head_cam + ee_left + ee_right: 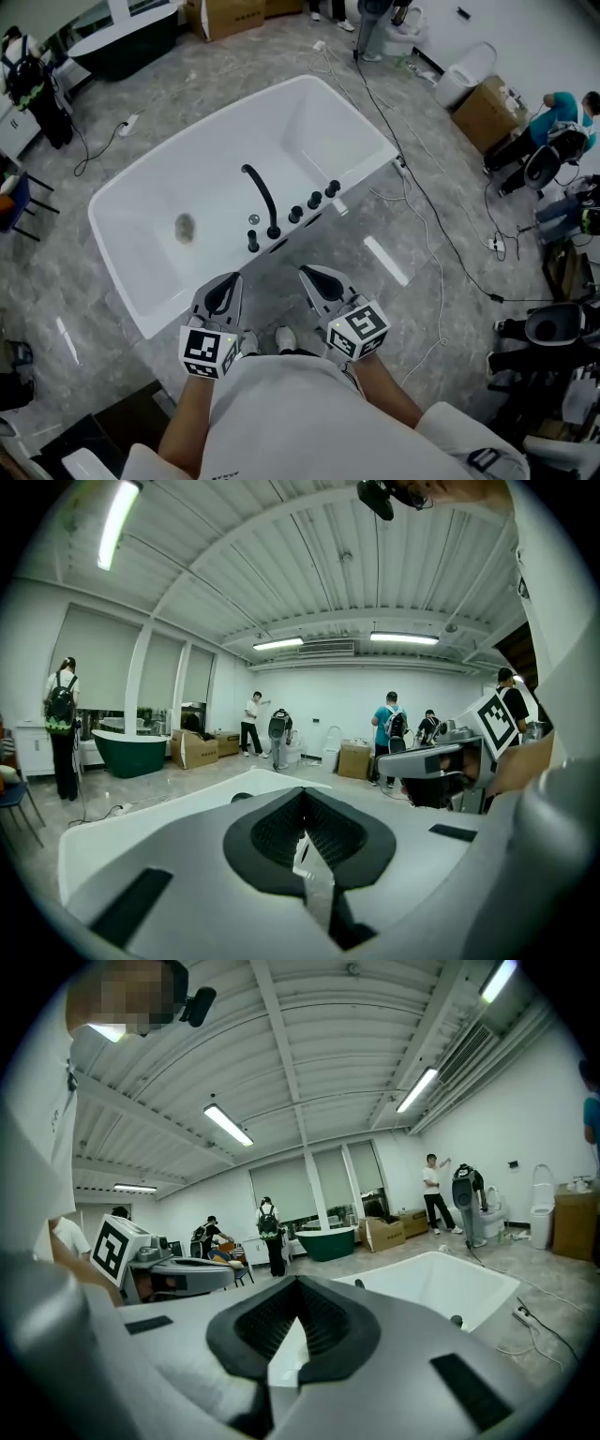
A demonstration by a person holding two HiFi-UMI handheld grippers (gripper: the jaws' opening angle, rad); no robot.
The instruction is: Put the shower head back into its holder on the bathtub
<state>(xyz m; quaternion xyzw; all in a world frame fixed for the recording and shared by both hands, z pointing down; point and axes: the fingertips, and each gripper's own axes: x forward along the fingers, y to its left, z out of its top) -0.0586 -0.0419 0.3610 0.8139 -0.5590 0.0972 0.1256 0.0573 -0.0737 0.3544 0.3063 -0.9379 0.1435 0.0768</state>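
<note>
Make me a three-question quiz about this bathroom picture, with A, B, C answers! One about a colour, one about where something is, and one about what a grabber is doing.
1. What colour is the big oblong bathtub?
A red; B white; C blue.
2. Where is the curved black tap?
A on the bathtub's near rim; B on the floor; C on a cardboard box.
3. How are the right gripper jaws?
A wide open; B shut on a shower head; C shut, empty.

Answers: B, the tub is white all over; A, the tap stands on the rim beside the black knobs; C, the jaws meet with nothing between them.
</note>
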